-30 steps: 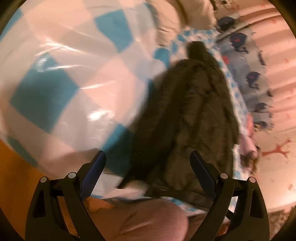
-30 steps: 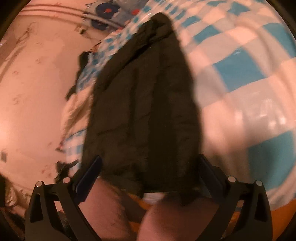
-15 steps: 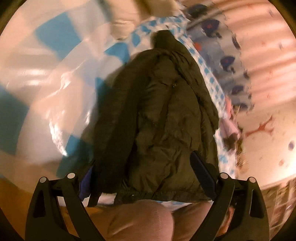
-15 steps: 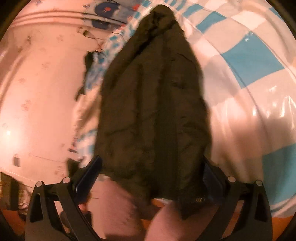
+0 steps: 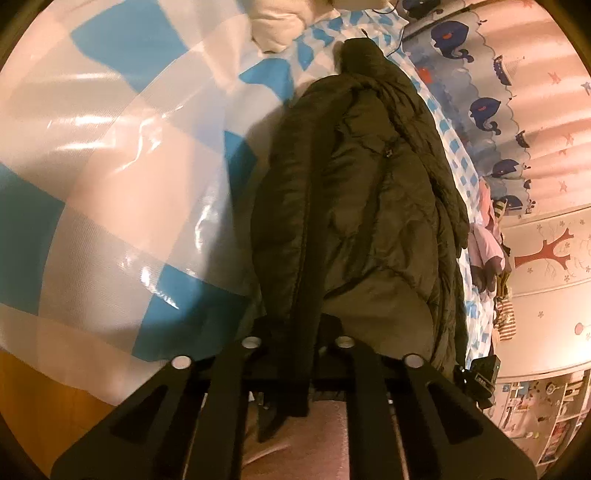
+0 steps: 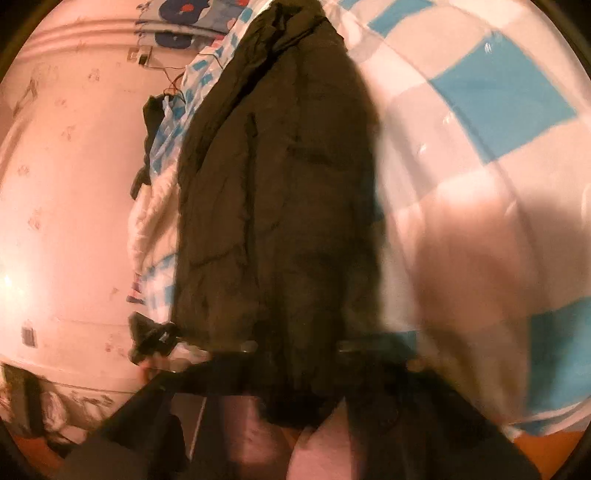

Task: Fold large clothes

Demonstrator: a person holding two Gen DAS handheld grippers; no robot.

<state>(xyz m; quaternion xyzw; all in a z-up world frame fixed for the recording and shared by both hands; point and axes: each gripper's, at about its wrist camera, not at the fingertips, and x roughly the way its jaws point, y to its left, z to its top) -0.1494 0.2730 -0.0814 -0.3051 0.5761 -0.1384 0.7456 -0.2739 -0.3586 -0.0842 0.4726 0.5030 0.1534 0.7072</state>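
A dark olive puffer jacket (image 5: 362, 206) lies lengthwise on the bed, folded narrow, hood end far from me. It also shows in the right wrist view (image 6: 280, 206). My left gripper (image 5: 295, 332) is shut on the jacket's near hem; fabric hangs down between its fingers. My right gripper (image 6: 295, 350) is blurred, its fingers close together with the hem of the jacket pinched between them.
The bed has a shiny blue, white and pink checked cover (image 5: 122, 177). A whale-print curtain (image 5: 491, 110) and a pink wall (image 6: 74, 184) stand beside the bed. Small clothes (image 5: 487, 243) lie at the bed's edge. A pillow (image 5: 280, 26) lies at the far end.
Both grippers went from wide open to shut on the jacket's near hem. Both cameras moved closer to the jacket.
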